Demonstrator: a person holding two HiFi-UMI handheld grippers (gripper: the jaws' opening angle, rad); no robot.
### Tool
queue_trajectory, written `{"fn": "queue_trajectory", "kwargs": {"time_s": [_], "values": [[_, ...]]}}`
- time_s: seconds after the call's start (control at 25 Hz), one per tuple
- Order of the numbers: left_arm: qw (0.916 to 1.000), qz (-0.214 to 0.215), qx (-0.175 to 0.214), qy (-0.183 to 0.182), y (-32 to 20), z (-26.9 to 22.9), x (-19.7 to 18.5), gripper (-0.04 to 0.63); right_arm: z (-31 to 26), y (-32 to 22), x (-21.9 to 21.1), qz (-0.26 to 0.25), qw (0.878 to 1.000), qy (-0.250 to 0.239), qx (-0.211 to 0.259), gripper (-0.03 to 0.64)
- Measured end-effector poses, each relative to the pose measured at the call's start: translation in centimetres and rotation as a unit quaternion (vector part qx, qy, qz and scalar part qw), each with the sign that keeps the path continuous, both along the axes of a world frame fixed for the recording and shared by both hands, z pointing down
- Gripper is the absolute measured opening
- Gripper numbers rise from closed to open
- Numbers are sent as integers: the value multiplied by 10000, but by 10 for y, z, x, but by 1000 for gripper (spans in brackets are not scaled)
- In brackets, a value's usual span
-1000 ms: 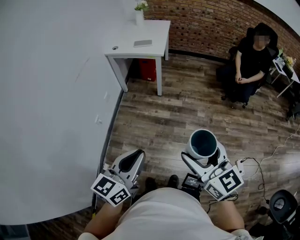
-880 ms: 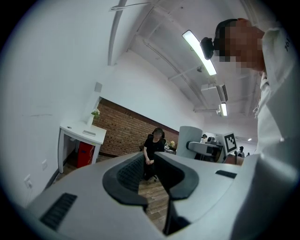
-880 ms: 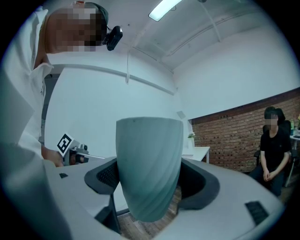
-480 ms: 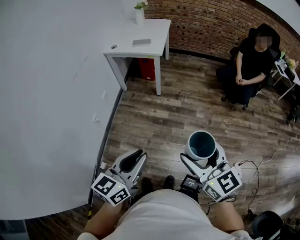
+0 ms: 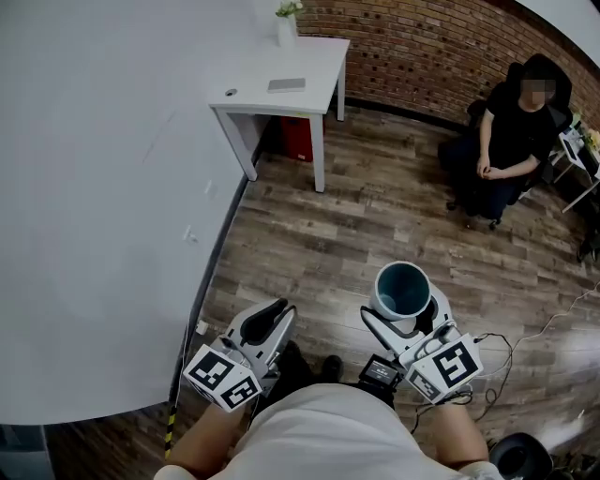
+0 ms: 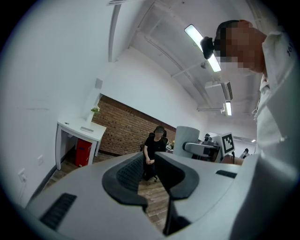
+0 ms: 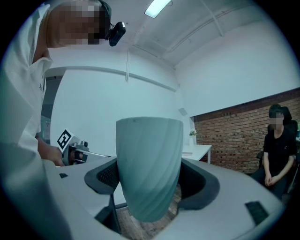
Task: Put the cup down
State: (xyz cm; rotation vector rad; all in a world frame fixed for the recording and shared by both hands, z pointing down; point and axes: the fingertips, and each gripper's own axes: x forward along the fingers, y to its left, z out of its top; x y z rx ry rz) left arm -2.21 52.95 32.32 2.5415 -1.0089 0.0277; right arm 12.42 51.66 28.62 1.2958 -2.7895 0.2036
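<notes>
i am watching the right gripper [image 5: 405, 317] clenching the cup [image 7: 149, 161]. its two dark pads are pressing on the cup's sides, one on each. the pale blue-green ribbed cup is standing upright between them with its open mouth facing up. the cup is hanging in the air over the wood floor [image 5: 328, 234], well apart from the white desk [image 5: 300, 66], on the side of the desk nearer to me and off to its right.

the left gripper [image 5: 275, 311] is being held beside the right one, also well apart from the desk and more nearly straight out from the desk's front legs. its jaws have just been opening. in the left gripper view they are standing a narrow gap apart with nothing between them, only floor and the far room showing through.

on the desk a small plant in a white pot [image 5: 286, 19] is sitting at the far edge. a flat grey thing [image 5: 286, 85] is lying near the middle, and a small dark round thing [image 5: 231, 94] is lying near the front left corner. a red box [image 5: 297, 139] is standing under the desk. a brick wall [image 5: 422, 47] is running behind the desk and a white wall [image 5: 94, 187] is running along the desk's left. a person in black [image 5: 511, 122] is sitting well to the right of the desk, hands together in the lap.
</notes>
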Motion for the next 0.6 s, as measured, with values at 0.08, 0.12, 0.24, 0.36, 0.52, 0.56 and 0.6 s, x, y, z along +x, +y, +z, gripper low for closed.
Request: {"fn": "queue_trajectory", "kwargs": {"time_s": [0.08,0.12,0.24,0.36,0.52,0.56,0.6], "values": [[10000,-15,-18,-20,-8,2,-1,66,2,-8,-2,-26,10000,-17,-9,373],[10000,-16,-28,-23,-14,4,-2,66,3,-14,-3,-33,10000,-24,-10,373],[10000,11,-26,-19,-36,6,-3,66,5,-35,-6,-35,10000,-26,-3,373],[10000,69,-4,-19,-68,10,-7,66,7,-65,-12,-22,10000,-16,19,373],[9999,112,10,4,-128,11,-19,66,5,-122,-21,65,10000,13,55,373],[9999,131,10,2,-145,11,-23,66,4,-139,-24,103,9999,9,57,373],[9999,158,13,-2,-162,10,-27,66,3,-156,-28,146,9999,3,54,373]]}}
